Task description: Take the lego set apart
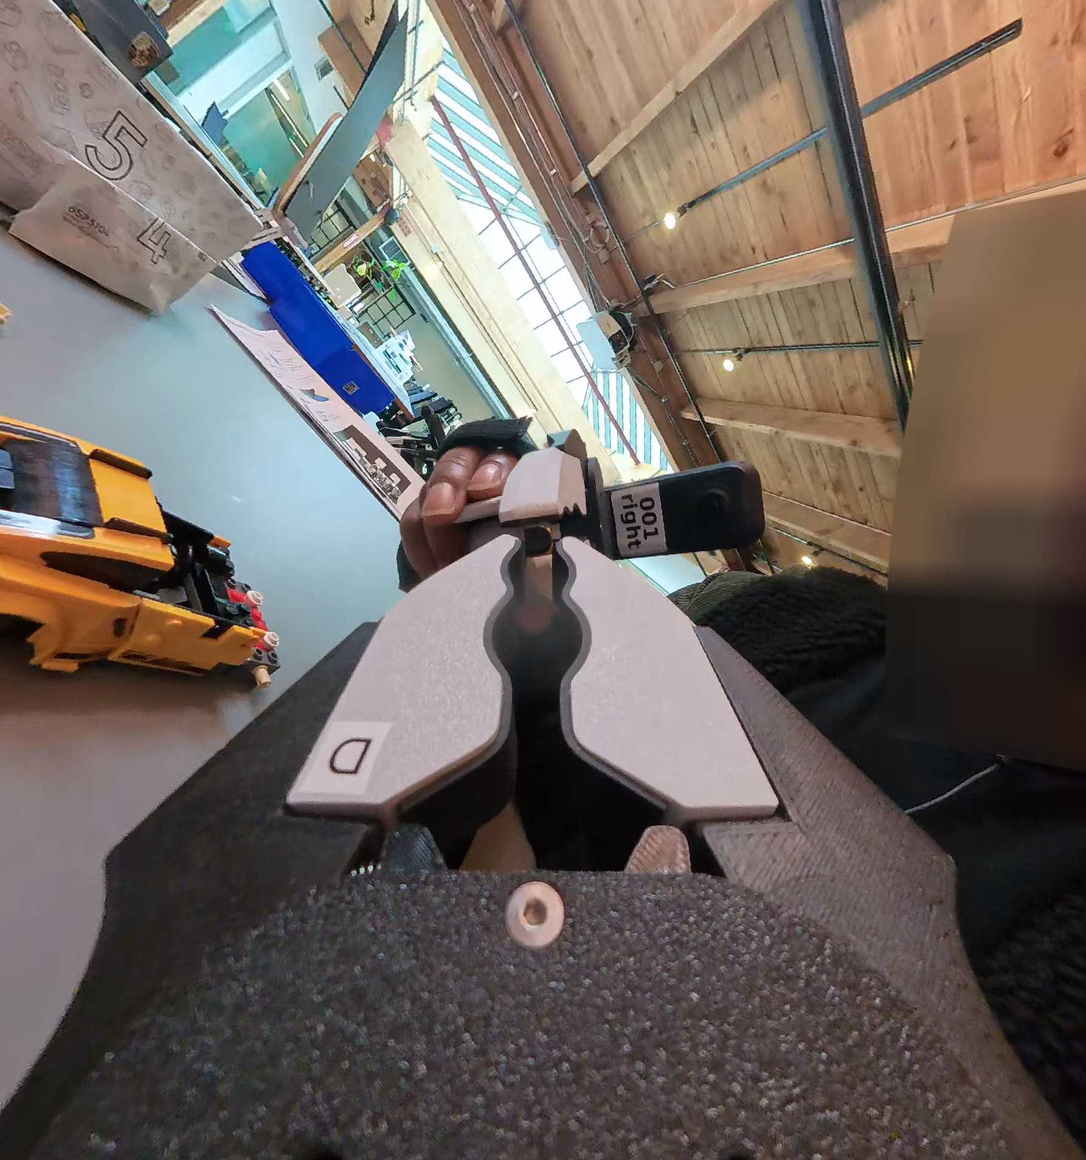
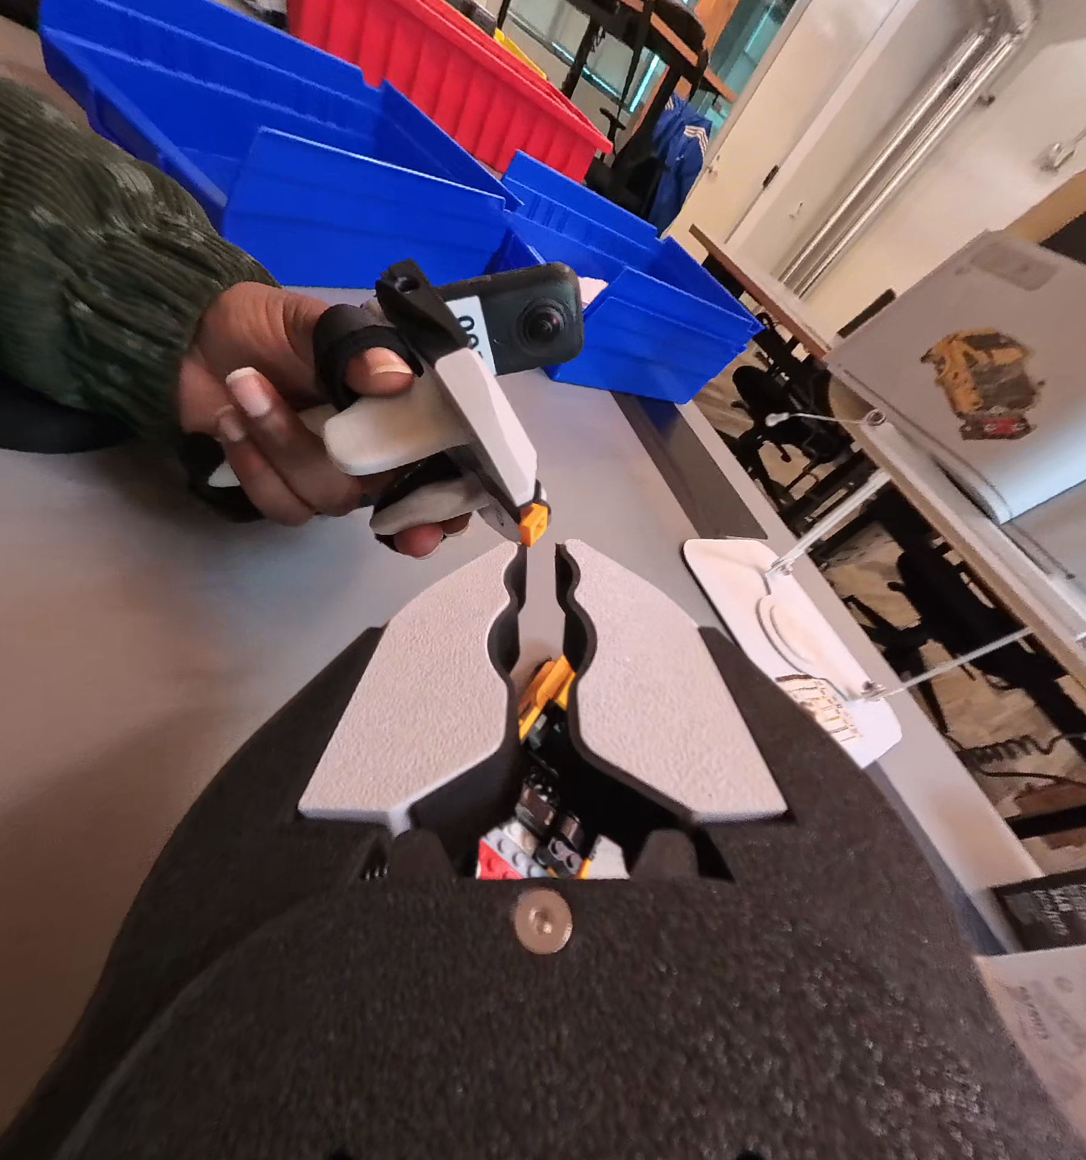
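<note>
**A:** Jaw state, left gripper (image 2: pixel 531 524)?

**B:** Pressed together on a small orange plastic lego piece (image 2: pixel 534 522). In the right wrist view the piece is seen pinched at the very fingertips, lifted clear of the grey table (image 2: pixel 119 628).

**A:** Right gripper (image 2: pixel 537 555)?

**B:** Fingertips are held slightly apart, and bare table is seen through the gap. Nothing is gripped between them.

**A:** The relation on which the next move turns?

**B:** The orange piece lies at 12 o'clock from the right jaws, just beyond the tips. Contact with the tip on the 9 o'clock side cannot be ruled out. The piece's long axis appears to run 12 to 6, roughly in line with the right fingers. The two grippers are met nearly nose to nose.

**A:** Judgement?

**B:** A hand-over or a pull-apart of the piece is judged to be in hand. A short advance would be needed before the right jaws could be shut on the free end. A slip is possible, since little of the piece is left exposed.

**A:** The rest of the set?

**B:** The yellow-and-black lego car body (image 1: pixel 88 565) is noted on the table at 9 o'clock in the left wrist view, well apart from the left jaws and largely assembled. Through the right gripper's frame, yellow, black and red bricks are seen directly beneath it, so the right hand is judged nearer the car. Blue plastic bins (image 2: pixel 364 207) are recorded at 12 o'clock, beyond the grippers.
</note>
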A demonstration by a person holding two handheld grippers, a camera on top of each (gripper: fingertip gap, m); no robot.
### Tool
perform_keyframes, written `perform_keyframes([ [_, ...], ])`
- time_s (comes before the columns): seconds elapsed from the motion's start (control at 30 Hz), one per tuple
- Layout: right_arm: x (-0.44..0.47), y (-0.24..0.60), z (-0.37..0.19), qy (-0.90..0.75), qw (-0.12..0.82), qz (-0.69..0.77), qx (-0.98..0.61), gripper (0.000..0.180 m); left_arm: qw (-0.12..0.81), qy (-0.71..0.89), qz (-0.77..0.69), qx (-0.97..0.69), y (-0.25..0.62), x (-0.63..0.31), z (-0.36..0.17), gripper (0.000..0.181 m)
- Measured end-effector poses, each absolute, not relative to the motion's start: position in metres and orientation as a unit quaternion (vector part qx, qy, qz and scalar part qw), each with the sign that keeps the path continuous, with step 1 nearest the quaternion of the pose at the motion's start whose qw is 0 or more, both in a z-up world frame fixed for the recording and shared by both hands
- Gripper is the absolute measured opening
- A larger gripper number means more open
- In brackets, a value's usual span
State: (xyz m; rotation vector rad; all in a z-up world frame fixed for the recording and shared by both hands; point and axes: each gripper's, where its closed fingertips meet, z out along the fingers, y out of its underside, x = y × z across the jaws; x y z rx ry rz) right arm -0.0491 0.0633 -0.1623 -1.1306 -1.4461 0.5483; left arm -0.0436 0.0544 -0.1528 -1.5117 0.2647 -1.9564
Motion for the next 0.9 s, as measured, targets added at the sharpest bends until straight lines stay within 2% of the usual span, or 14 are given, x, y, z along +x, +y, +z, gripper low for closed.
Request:
perform_keyframes([
  [0.9,-0.0488,0.0601,-0.1666,-0.634,0.578,0.216,-0.466,0.002,0.339,0.099,-0.718,-0.6,0.0581,-0.0431,-0.1597,0.007],
])
